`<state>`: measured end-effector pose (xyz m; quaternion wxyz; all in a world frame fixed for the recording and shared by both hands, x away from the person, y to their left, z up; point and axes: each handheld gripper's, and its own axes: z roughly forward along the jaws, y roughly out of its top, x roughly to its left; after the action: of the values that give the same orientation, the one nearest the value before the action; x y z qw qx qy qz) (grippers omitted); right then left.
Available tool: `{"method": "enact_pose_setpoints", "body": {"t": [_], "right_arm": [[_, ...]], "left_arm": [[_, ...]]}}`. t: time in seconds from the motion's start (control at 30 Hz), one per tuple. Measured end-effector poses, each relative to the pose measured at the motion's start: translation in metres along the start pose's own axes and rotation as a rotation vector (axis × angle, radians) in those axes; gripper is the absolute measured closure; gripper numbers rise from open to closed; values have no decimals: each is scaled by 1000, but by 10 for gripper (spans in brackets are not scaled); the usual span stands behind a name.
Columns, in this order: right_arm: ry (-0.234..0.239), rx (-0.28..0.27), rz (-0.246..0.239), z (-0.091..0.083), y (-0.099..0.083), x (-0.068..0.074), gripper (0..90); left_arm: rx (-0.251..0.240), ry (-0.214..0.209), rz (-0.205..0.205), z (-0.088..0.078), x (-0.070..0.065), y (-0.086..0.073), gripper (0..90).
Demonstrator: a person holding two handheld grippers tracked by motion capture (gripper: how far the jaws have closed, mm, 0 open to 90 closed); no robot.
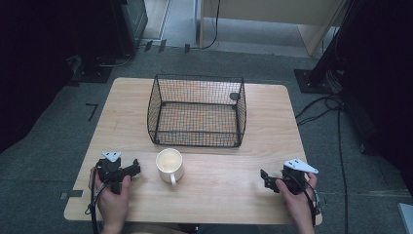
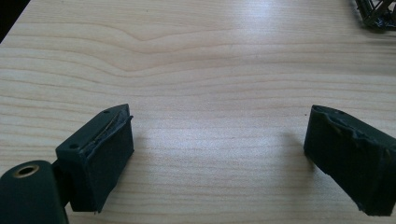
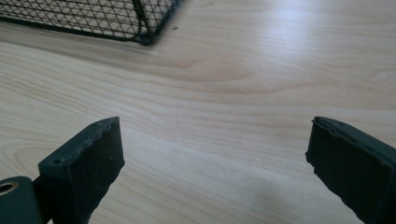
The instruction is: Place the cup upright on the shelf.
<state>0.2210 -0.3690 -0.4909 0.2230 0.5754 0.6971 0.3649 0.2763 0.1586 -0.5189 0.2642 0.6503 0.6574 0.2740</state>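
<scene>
Nearest the high camera, our two hands rest at the near edge of the tabletop (image 1: 219, 195). The left hand-held gripper (image 1: 134, 169) has its jaws spread with bare wood between them, and the right hand-held gripper (image 1: 264, 178) is likewise spread wide and empty.

The mug (image 1: 169, 164) stands upright just beside the left hand-held gripper, at its three o'clock. It sits at six o'clock from the wire basket (image 1: 197, 111), close to its near wall but apart.

We judge the mug stiff, glazed, rather slippery and breakable, with moderate weight. We would pinch the rim wall or the handle.

Its long axis is vertical, mouth up. The handle points to five o'clock, toward our side of the tabletop.
</scene>
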Motion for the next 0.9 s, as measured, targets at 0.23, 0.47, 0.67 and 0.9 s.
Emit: {"method": "enact_pose_setpoints", "body": {"t": [0.23,0.47,0.67,0.9], "right_arm": [[45,-19,-19,7,14,25,34],[96,-24,-42,13,23,49,34],[140,-26,-73,16,30,70,34],[177,-19,-91,18,32,88,34]], "left_arm": [[0,-2,3,0,0,0,85],[0,-2,3,0,0,0,85],[0,-2,3,0,0,0,85],[0,-4,5,0,0,0,85]]}}
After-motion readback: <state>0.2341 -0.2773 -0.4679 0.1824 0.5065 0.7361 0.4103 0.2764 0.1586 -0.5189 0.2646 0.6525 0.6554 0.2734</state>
